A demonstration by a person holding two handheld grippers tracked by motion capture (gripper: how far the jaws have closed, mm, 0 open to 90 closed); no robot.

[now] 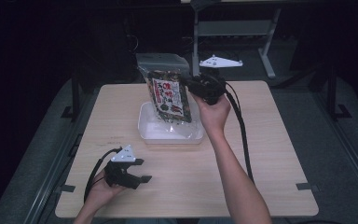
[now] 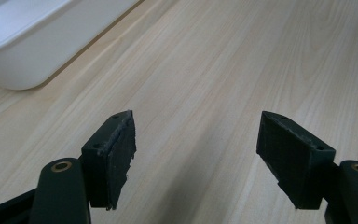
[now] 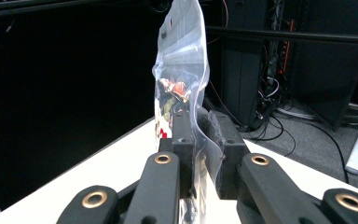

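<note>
Pinching the clear edge of a snack bag [image 3: 179, 84], the fingers [image 3: 179, 135] of the right gripper [image 1: 204, 87] are closing tight on the plastic, with the film running down between the two pads. In the high view the snack bag [image 1: 168, 93] is hanging upright directly above the white tray [image 1: 145, 126], its lower end reaching down toward the tray's far side; whether it is touching the tray floor I cannot tell. The right hand [image 1: 213, 112] is gripping its tool just beside the tray's far right corner.

Well short of the tray, on the person's side of it, the left gripper [image 1: 129, 173] is resting low over the table [image 1: 261, 154], its jaws standing wide apart with nothing between them. From its own camera the left gripper [image 2: 196, 154] is looking across bare wood toward a corner of the white tray [image 2: 37, 56].

Judging by this, the pick-up is done and the carry is nearly over. What is left seems to be lowering the bag fully into the tray and letting go.
</note>
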